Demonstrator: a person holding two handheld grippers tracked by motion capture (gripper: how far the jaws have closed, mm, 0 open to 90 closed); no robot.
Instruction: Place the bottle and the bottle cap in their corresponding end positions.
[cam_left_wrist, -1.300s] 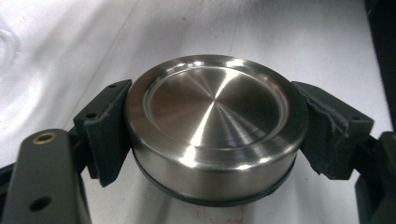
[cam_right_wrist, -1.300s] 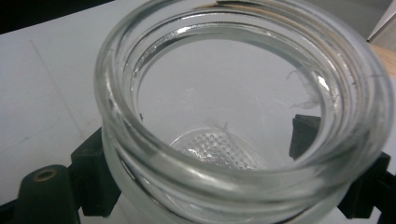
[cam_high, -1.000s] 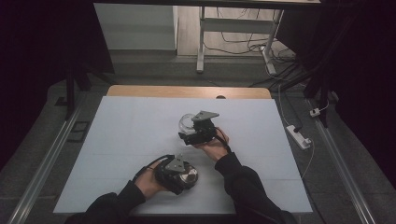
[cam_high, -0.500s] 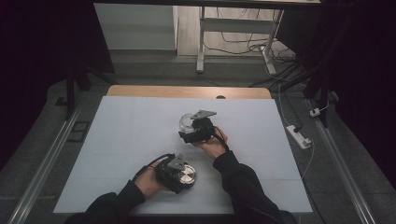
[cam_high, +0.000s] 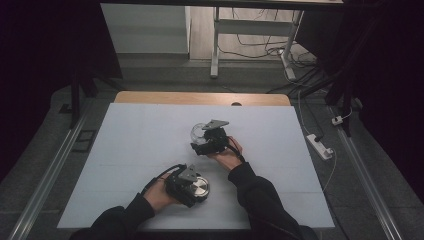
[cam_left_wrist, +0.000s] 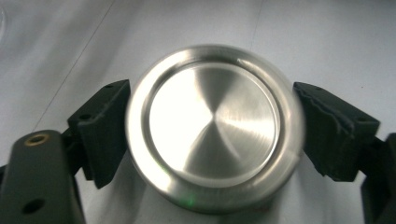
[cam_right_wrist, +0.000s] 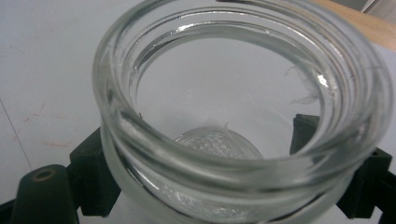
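Left gripper (cam_high: 192, 186) sits low near the table's front edge, jaws just opening; right gripper (cam_high: 206, 141) is held farther forward, jaws clamped, both forearms angled inward.

The high view looks forward and down on the whole tabletop (cam_high: 130, 145) from afar. Each gripper view sits close: one on the metal lid (cam_left_wrist: 215, 126), one on the glass jar (cam_right_wrist: 243, 116); both appear small from above.

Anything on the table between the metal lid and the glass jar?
No; in the high view only bare white tabletop separates the metal lid from the glass jar.
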